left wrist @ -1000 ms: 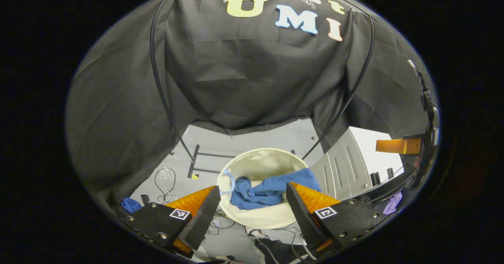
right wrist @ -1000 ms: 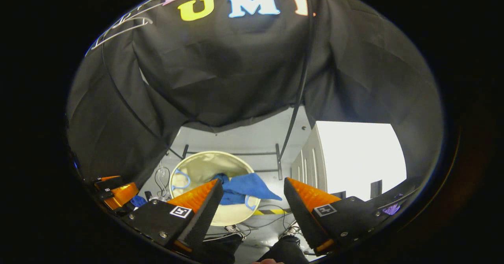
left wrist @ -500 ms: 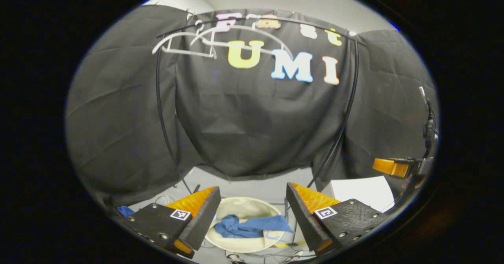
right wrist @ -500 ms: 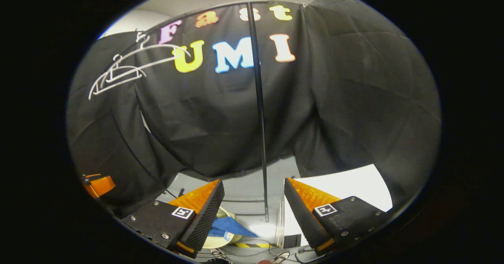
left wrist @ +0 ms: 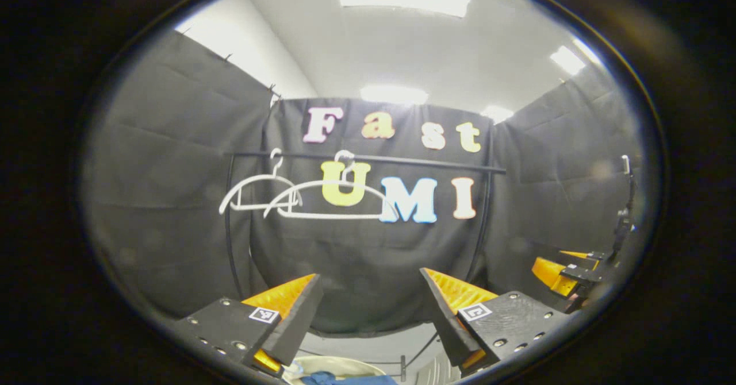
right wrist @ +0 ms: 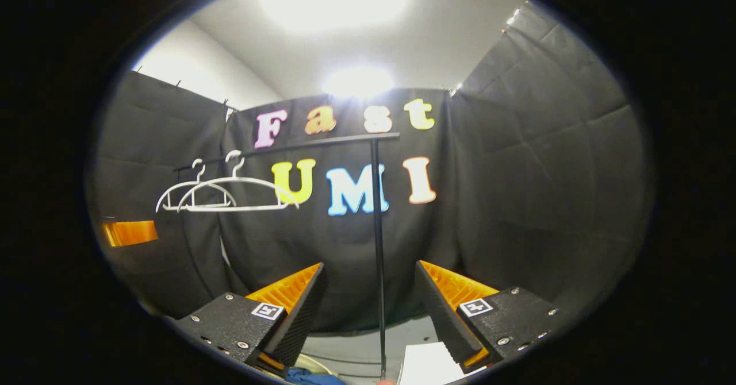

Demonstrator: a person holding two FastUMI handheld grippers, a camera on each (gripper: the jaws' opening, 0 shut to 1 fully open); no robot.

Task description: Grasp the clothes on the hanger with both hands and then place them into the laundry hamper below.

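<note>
The fingers of the left gripper stand wide apart with nothing between them, and the fingers of the right gripper are spread just as wide and hold nothing either. In the left gripper view, both orange-and-black fingers point level toward the black rail that runs across the booth. Two white hangers hang bare from the rail, one overlapping the other, toward its left end. Far below the rail, at the bottom edge between the fingers, a sliver of the cream hamper shows, and the blue clothes lie inside it. To the right and below the rail's right end, the right gripper appears as an orange and black shape at the edge of that view. In the right gripper view, the same rail sits on a thin black upright post that passes between the spread fingers. A bit of blue cloth shows at the bottom by the near finger, below the rail, and an orange finger of the left gripper shows under the hangers' left end.
</note>
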